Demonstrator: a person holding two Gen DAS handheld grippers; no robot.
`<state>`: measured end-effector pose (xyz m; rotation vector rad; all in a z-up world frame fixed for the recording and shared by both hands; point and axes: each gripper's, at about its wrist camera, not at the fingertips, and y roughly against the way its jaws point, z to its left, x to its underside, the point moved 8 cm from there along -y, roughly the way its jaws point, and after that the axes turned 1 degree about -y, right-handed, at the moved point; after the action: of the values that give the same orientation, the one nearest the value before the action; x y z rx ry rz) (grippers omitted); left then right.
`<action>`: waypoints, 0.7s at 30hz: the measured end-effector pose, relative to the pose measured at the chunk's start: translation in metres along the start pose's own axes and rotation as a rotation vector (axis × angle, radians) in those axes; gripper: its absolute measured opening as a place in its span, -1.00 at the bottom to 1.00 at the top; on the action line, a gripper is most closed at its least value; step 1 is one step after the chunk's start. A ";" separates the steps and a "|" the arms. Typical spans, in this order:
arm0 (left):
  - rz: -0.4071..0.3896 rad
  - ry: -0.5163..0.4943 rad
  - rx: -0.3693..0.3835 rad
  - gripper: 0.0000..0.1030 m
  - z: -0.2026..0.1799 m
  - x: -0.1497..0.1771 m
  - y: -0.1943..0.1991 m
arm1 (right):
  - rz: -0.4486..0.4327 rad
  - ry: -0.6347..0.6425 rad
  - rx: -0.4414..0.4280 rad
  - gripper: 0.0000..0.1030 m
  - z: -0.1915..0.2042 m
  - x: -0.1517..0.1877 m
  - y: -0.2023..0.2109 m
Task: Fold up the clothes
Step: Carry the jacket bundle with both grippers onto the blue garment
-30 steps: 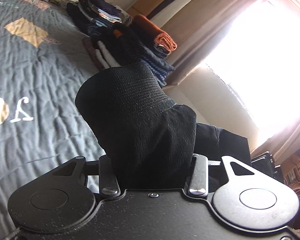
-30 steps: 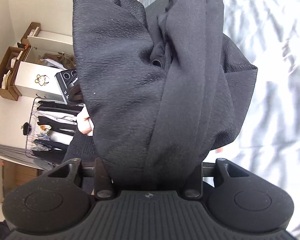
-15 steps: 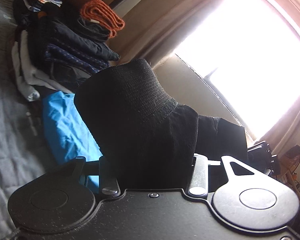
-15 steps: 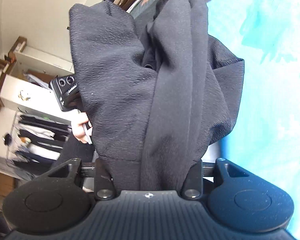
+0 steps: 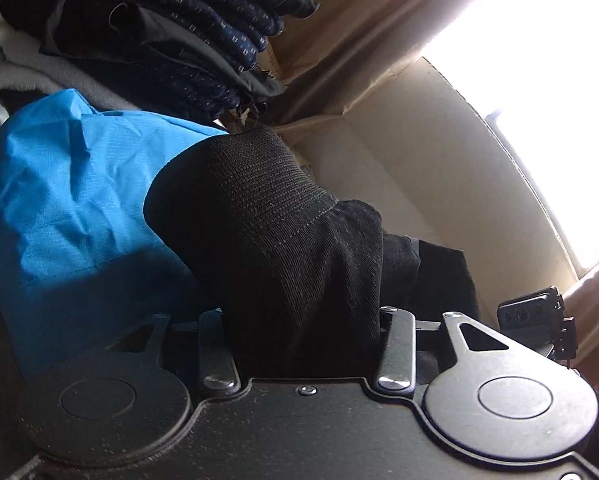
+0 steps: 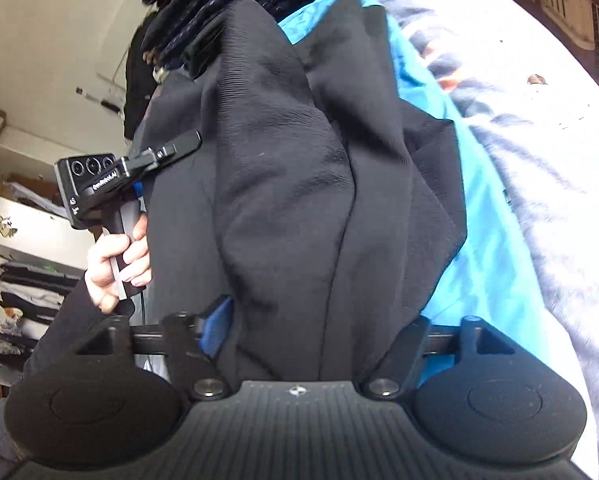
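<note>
The black sweatshirt (image 6: 299,184) lies over a bright blue garment (image 5: 79,200) on the bed (image 6: 539,160), just beside a stack of folded dark clothes (image 5: 159,32). The left hand-held gripper (image 5: 303,332) has its ribbed cuff bunched between its jaws, which have just been opening slightly. The right hand-held gripper (image 6: 311,344) has just been opening; its jaws stand wide, with the sweatshirt's body lying loose between them.

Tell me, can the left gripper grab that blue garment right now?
Probably not yet: the left gripper is full of the black garment, its jaws just opening, and that cloth covers part of the blue garment.
</note>
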<state>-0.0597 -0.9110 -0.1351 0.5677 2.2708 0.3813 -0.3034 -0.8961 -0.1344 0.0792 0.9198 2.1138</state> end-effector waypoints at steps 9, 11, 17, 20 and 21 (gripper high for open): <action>-0.131 -0.017 -0.036 0.70 0.008 0.006 0.101 | -0.171 0.008 0.111 0.69 -0.039 -0.001 0.075; -0.191 -0.001 0.015 0.73 0.002 0.007 0.131 | -0.254 0.054 0.094 0.69 -0.030 0.003 0.100; -0.047 0.029 0.354 0.83 -0.073 0.038 0.099 | -0.346 0.229 -0.131 0.72 0.019 -0.005 0.127; 0.038 0.060 0.399 0.86 -0.089 0.054 0.052 | -0.320 0.242 -0.205 0.72 0.046 -0.022 0.088; 0.044 0.081 0.375 0.86 -0.079 0.054 0.035 | -0.301 0.210 -0.219 0.72 0.042 -0.025 0.073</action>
<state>-0.1407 -0.8612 -0.0991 0.8040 2.4266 -0.0052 -0.3196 -0.9184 -0.0512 -0.3775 0.7592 1.9483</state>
